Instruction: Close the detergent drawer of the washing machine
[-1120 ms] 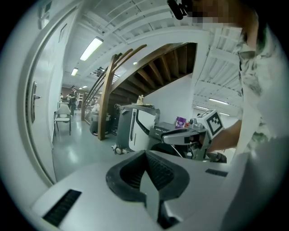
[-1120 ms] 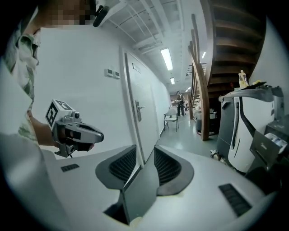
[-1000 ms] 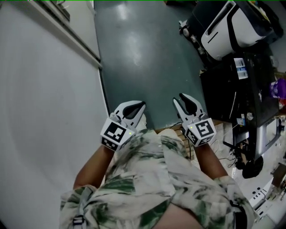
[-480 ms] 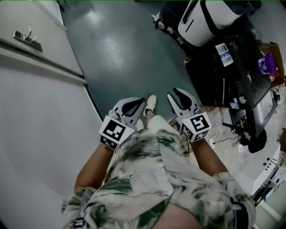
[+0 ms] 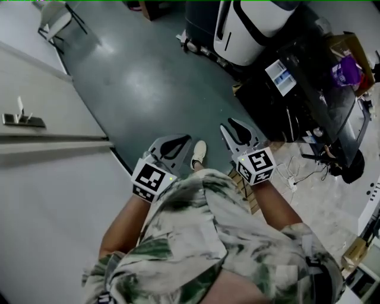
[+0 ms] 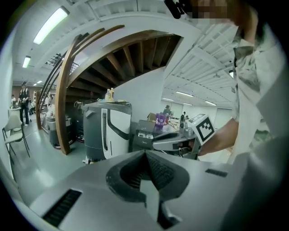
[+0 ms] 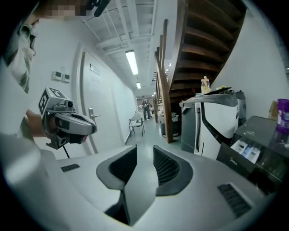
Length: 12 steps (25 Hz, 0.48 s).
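No detergent drawer can be made out in any view. A black box-shaped appliance point(image 5: 297, 89) point(image 7: 259, 149) stands at the right, and I cannot tell whether it is the washing machine. My left gripper point(image 5: 181, 138) point(image 6: 145, 153) is held in front of my body over the grey floor, its pads meeting at the tips with nothing in them. Beside it my right gripper point(image 5: 231, 123) point(image 7: 144, 151) stands open, a clear gap between its pads and nothing in it. Each shows in the other's view: right gripper point(image 6: 171, 140), left gripper point(image 7: 67, 124). Both are well short of the appliances.
A white-and-grey appliance point(image 5: 249, 29) point(image 6: 110, 131) stands beyond the black one. A white door with a handle point(image 5: 24, 120) runs along the left. A chair point(image 5: 56, 18) stands at the far left, a wooden stair point(image 6: 67, 90) behind it. Cables point(image 5: 297, 172) lie at the right.
The whole view has swung: the door handle has come in at the left and the appliances have shifted. Both grippers moved together with my body, keeping their pose side by side.
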Each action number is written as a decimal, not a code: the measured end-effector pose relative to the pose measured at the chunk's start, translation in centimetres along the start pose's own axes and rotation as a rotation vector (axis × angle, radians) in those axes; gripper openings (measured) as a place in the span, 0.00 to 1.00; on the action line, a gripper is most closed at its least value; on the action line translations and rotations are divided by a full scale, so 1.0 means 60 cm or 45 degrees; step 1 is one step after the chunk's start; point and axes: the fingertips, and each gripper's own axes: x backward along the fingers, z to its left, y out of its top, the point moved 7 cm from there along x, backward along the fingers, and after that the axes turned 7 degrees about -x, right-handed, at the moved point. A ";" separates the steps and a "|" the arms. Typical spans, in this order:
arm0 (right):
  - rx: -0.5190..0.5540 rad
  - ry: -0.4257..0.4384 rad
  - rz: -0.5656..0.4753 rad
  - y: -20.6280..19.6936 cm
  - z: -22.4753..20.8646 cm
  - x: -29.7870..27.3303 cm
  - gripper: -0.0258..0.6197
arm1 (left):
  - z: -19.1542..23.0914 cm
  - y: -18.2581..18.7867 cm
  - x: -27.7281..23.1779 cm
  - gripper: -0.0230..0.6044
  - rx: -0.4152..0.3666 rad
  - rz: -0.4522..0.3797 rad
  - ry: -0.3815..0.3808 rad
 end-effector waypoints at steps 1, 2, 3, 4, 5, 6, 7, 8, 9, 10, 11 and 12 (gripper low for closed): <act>-0.012 -0.019 -0.011 0.008 -0.020 -0.005 0.24 | 0.010 0.014 -0.019 0.07 -0.014 0.008 -0.017; -0.024 -0.037 -0.022 0.015 -0.038 -0.009 0.24 | 0.019 0.028 -0.038 0.07 -0.028 0.015 -0.034; -0.034 -0.055 -0.031 0.020 -0.057 -0.012 0.24 | 0.027 0.039 -0.057 0.07 -0.041 0.021 -0.052; -0.042 -0.074 -0.038 0.023 -0.076 -0.016 0.24 | 0.035 0.049 -0.077 0.07 -0.052 0.024 -0.071; -0.050 -0.093 -0.045 0.027 -0.094 -0.019 0.24 | 0.041 0.058 -0.098 0.07 -0.060 0.026 -0.091; -0.057 -0.112 -0.053 0.029 -0.111 -0.021 0.24 | 0.048 0.065 -0.117 0.07 -0.067 0.026 -0.112; -0.065 -0.131 -0.061 0.032 -0.127 -0.024 0.24 | 0.054 0.072 -0.135 0.07 -0.072 0.023 -0.133; -0.073 -0.148 -0.069 0.035 -0.142 -0.026 0.24 | 0.060 0.078 -0.153 0.07 -0.077 0.019 -0.151; -0.080 -0.164 -0.075 0.036 -0.155 -0.027 0.23 | 0.064 0.083 -0.169 0.07 -0.082 0.015 -0.170; -0.087 -0.181 -0.079 0.038 -0.167 -0.029 0.23 | 0.068 0.089 -0.185 0.07 -0.088 0.016 -0.190; -0.095 -0.201 -0.082 0.038 -0.178 -0.029 0.23 | 0.070 0.094 -0.200 0.07 -0.092 0.019 -0.213; -0.103 -0.223 -0.084 0.037 -0.188 -0.028 0.23 | 0.071 0.098 -0.213 0.07 -0.095 0.023 -0.238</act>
